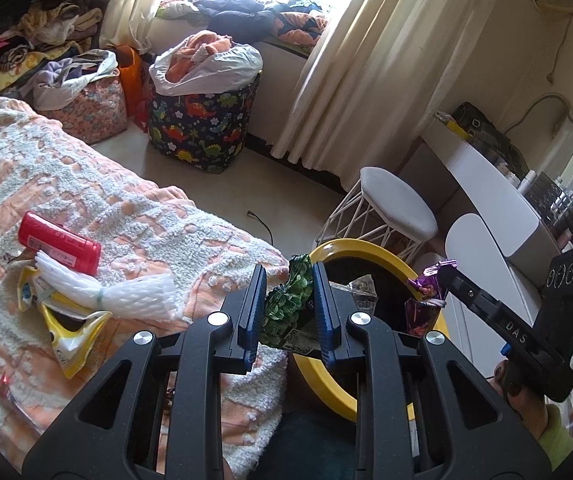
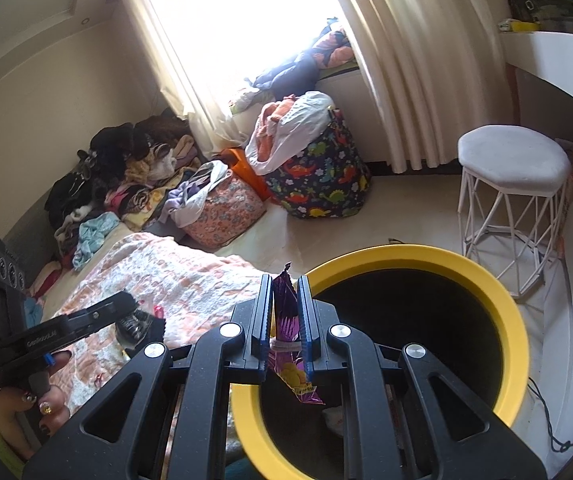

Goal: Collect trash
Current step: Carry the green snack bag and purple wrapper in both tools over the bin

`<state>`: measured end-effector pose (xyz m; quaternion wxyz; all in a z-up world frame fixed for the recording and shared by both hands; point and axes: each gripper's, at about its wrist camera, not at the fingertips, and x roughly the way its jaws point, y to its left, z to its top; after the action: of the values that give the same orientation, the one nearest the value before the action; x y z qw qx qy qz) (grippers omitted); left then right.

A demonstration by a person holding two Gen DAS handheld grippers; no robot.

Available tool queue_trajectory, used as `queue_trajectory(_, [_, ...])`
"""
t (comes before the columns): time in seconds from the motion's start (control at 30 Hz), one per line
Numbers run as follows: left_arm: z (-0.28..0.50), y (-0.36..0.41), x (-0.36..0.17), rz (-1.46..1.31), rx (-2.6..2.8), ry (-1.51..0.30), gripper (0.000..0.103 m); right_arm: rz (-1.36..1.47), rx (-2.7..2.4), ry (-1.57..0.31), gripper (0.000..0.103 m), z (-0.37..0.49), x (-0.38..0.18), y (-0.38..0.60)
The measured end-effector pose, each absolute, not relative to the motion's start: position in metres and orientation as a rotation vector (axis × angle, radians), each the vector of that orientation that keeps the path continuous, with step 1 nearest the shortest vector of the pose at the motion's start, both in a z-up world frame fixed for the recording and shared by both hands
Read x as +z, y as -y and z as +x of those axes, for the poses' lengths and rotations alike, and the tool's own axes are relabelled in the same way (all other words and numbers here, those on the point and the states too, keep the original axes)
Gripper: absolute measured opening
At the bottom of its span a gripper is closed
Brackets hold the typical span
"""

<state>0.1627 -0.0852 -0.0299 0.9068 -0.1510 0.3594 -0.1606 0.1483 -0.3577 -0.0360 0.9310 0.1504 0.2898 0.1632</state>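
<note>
Beside the bed, right at its corner, stands a round bin with a yellow rim and a dark inside, and both tools are held over it. The left tool is clamped on a crumpled green wrapper, its blue pads pressing the packet from either side, and the packet hangs just over the near edge of the yellow rim. The right tool is closed on a purple snack wrapper; the wrapper's lower end, with a yellow patch, dangles below the pads above the bin's mouth. From the left wrist view the right tool shows at the far side of the rim with the purple wrapper drooping from it, a hand with a green sleeve gripping its handle. More rubbish lies on the orange and white bedspread: a red canister on its side, a white foam net sleeve touching it, and a yellow and white wrapper partly under the sleeve. A white stool stands on the floor just beyond the bin, near the cream curtain. A dinosaur-print basket stuffed with laundry sits below the window.
</note>
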Motion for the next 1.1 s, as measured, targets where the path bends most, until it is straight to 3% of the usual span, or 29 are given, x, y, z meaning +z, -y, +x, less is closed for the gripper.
queue_trajectory(1.1, [0.167, 0.157, -0.056, -0.173, -0.42, -0.821, 0.018, 0.392, 0.21, -0.586, 0.012, 0.155, -0.054, 0.408])
